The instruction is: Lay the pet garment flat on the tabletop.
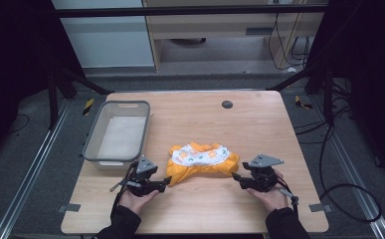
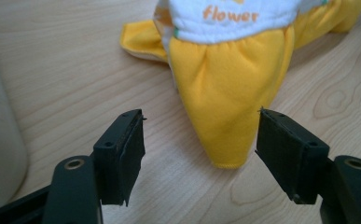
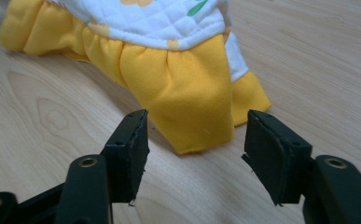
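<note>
A small yellow garment (image 1: 202,160) lies flat mid-counter (image 1: 259,124), beside a grey tub (image 1: 116,132). The left gripper (image 1: 166,183) and right gripper (image 1: 236,177), jaws released and empty, each face one sleeve end, probably ready to fold it.

One yellow-and-white baby garment (image 1: 202,159) lies on the one wooden tabletop (image 1: 259,124); it has two yellow ends, one toward each tool. One grey plastic basin (image 1: 116,133) stands on the tabletop. There are two tongs: the left tongs (image 1: 167,183) and the right tongs (image 1: 236,178), each with two black jaws and one grey three-cornered plate on top. One small dark round cap (image 1: 227,104) sits in the tabletop's far part. Two hands hold the tools.
</note>
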